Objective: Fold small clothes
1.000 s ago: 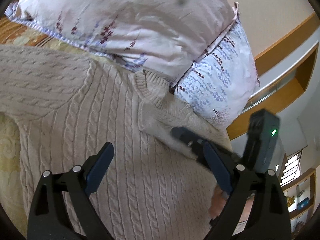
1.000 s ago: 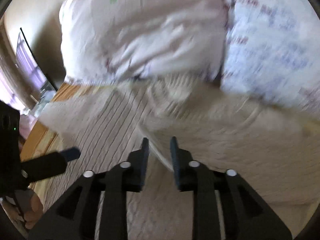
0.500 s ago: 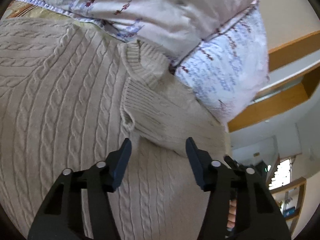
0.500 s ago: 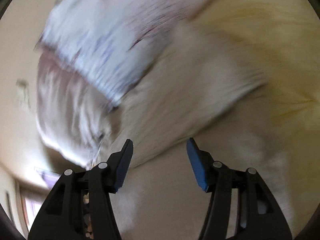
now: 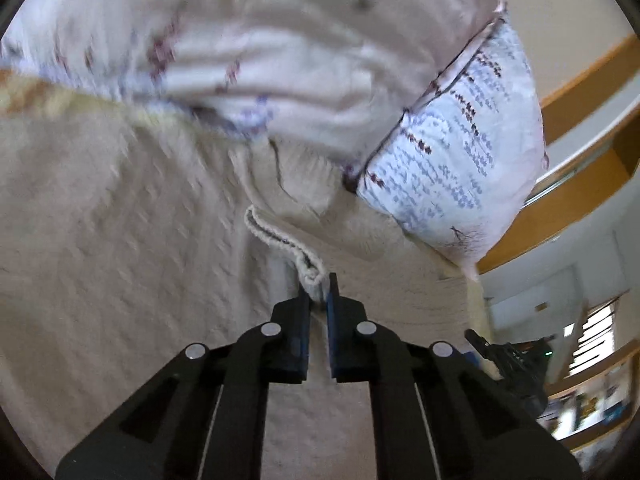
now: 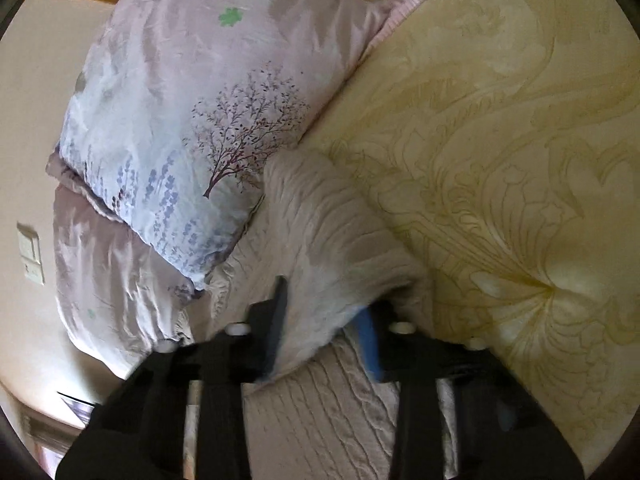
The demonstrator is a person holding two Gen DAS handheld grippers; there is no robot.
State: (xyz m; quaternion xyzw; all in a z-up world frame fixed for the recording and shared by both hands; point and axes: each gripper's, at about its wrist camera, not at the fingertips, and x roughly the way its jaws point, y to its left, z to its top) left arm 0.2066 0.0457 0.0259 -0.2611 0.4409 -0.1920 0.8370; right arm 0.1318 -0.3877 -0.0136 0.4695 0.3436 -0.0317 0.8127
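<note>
A beige cable-knit sweater point(image 5: 120, 240) lies spread on the bed, its neck towards the pillows. One sleeve is folded across the body, its ribbed cuff point(image 5: 280, 236) lying on the chest. My left gripper point(image 5: 318, 292) is shut on that sleeve cuff, pinching its edge. In the right wrist view my right gripper point(image 6: 324, 320) has its jaws partly closed around a thick fold of the sweater point(image 6: 332, 248) near the shoulder, and cloth fills the gap. The right gripper also shows in the left wrist view point(image 5: 508, 356) at the lower right.
Two floral pillows point(image 5: 280, 52) point(image 6: 192, 128) lie against the wall right behind the sweater's neck. A yellow patterned bedspread point(image 6: 500, 140) covers the mattress to the right. A wooden shelf point(image 5: 580, 184) and a light switch point(image 6: 30, 256) are on the walls.
My left gripper went from open over the sweater to shut on the sleeve cuff. My right gripper let go of the sleeve, swung right and closed around the fold at the shoulder.
</note>
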